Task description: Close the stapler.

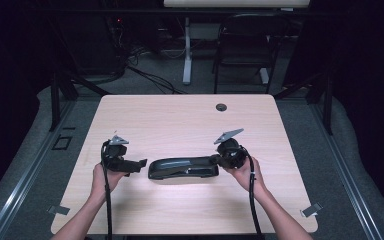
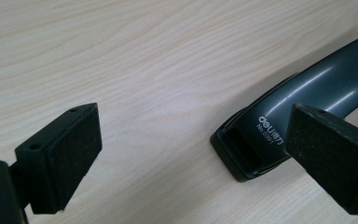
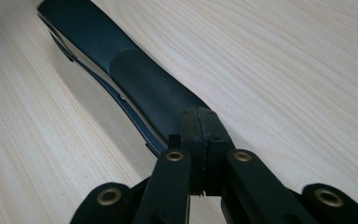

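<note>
A person's two hands — forearms entering at six o'clock in the high view — hold a gripper each over a pale wooden table (image 1: pixel 180 115). The black stapler (image 1: pixel 184 168) lies flat near the table's centre, its length running nine to three o'clock. The right gripper (image 1: pixel 219 160) touches its three o'clock end, jaws pressed together with nothing between them. The left gripper (image 1: pixel 141 163) sits just off the nine o'clock end — jaws wide apart, empty.
</note>
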Available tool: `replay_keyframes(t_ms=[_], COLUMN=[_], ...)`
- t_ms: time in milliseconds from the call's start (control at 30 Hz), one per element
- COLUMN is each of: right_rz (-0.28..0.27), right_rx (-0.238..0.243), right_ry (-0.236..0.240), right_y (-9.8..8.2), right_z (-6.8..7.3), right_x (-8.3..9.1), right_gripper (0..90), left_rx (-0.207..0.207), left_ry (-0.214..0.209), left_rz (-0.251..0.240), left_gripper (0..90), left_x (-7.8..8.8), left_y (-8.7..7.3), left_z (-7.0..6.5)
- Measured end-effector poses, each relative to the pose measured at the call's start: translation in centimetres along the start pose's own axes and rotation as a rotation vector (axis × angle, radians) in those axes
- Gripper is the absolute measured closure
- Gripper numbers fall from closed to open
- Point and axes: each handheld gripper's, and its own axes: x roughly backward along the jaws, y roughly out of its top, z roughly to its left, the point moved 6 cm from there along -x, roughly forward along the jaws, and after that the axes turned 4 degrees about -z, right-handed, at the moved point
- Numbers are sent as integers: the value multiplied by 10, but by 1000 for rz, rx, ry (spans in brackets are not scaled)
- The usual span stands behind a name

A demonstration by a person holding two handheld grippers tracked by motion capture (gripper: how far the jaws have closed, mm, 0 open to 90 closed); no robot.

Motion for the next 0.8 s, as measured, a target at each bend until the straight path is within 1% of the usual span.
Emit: replay_keyframes(t_ms=[100,167,300,400,533,567,700,767,800], right_rz=[1,10,-2,-30,-62,-55,-84,-87,-83], right_rx=[3,6,10,8,13,22,28,32,35], right_ry=[-3,-6,1,7,-1,-5,-9,-6,-9], right_y=[0,1,3,9,14,14,18,20,20], right_z=[1,1,1,2,3,4,6,7,7], right_x=[0,0,3,9,15,15,18,22,23], right_gripper=[900,900,900,884,864,852,799,743,701], left_rx=[-3,2,2,3,1,0,3,3,3], left_ry=[-4,-4,-7,-9,-11,-12,-10,-10,-10], left_rz=[5,4,2,4,6,7,2,2,3], left_gripper=[43,43,43,43,42,42,42,42,42], left_x=[0,0,0,0,0,0,-1,-1,-1], left_y=[0,0,0,-1,-1,-1,-1,-1,-1], left_z=[0,1,1,1,1,1,1,1,1])
